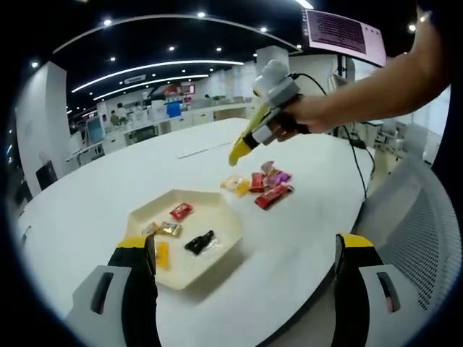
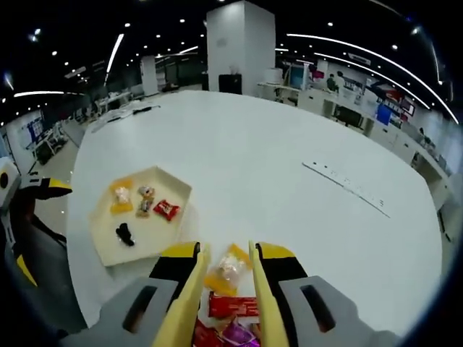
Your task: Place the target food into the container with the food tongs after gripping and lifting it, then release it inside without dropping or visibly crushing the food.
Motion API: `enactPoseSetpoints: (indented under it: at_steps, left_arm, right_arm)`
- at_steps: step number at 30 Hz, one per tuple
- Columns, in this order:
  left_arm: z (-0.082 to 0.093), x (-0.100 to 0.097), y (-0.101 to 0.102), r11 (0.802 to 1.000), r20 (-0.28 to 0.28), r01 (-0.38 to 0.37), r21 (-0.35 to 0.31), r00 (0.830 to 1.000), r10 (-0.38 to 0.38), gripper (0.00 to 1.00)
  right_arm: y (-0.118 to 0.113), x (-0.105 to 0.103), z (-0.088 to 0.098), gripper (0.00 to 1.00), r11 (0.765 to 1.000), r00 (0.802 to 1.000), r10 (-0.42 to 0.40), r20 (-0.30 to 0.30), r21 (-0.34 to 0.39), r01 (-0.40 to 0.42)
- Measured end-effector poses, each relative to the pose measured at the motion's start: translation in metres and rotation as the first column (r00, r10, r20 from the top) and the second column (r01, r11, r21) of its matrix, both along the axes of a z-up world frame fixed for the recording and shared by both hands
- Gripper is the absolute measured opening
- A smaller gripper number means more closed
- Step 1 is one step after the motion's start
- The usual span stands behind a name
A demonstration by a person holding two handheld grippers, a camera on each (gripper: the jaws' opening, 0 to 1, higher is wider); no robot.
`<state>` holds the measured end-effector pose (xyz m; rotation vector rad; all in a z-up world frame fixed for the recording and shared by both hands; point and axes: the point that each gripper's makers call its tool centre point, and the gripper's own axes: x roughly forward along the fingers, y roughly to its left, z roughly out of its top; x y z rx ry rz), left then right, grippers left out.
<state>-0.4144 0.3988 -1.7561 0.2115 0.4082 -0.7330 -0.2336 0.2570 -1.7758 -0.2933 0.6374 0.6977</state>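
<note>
Right gripper over the pile of wrapped snacks on the white table, jaws narrowed either side of a yellow-orange wrapped candy; whether pinched or merely bracketed, cannot tell. Clear crinkled wrapper, pale filling, red packet just beneath. Cream hexagonal tray nearby to one side, holding a red packet, a yellow one, a small gold one and a dark one. Left gripper spread wide near that tray, gripping nothing.

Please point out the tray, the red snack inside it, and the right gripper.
tray (image 2: 168, 238), right gripper view, bare floor.
red snack (image 2: 166, 210), right gripper view, wrapper middle.
right gripper (image 2: 228, 289), right gripper view, between its fingertips.
</note>
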Motion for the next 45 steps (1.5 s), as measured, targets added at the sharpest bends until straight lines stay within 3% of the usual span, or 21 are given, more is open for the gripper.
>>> enactPoseSetpoints:
  at_steps: [8,15,23,28,33,37,45]
  left_arm:
    - [0.0,0.0,0.0,1.0,-0.003,-0.001,0.0,1.0,0.001,0.99]
    - [-0.001,0.001,0.0,1.0,-0.007,-0.001,0.001,1.0,0.001,0.99]
    - [-0.001,0.001,0.001,1.0,-0.013,-0.004,-0.005,1.0,0.004,0.99]
    - [-0.002,0.001,0.0,1.0,-0.014,-0.002,-0.005,1.0,0.002,0.99]
    - [-0.001,0.0,0.0,1.0,-0.014,-0.002,-0.007,1.0,0.002,0.99]
    - [-0.001,0.0,0.0,1.0,-0.014,-0.003,-0.008,1.0,0.003,0.99]
    - [-0.002,0.001,0.001,1.0,-0.017,-0.008,-0.01,1.0,0.008,0.99]
  right_arm:
    - [0.0,0.0,-0.014,0.29,0.998,0.999,-0.042,0.03,-0.045,0.043]
    - [0.004,-0.002,-0.029,0.29,0.996,0.999,-0.048,0.019,-0.077,0.05]
    - [-0.007,-0.004,-0.042,0.29,0.985,0.999,-0.011,0.035,-0.174,0.017]
    - [-0.021,-0.001,-0.041,0.29,0.983,0.999,-0.01,0.032,-0.185,0.015]
    - [-0.018,0.001,-0.035,0.29,0.992,1.0,-0.003,0.012,-0.124,0.004]
    - [-0.016,0.005,-0.035,0.3,0.996,0.996,-0.085,-0.037,-0.034,0.083]
    - [-0.011,0.009,-0.047,0.3,0.994,0.988,-0.11,-0.106,-0.012,0.11]
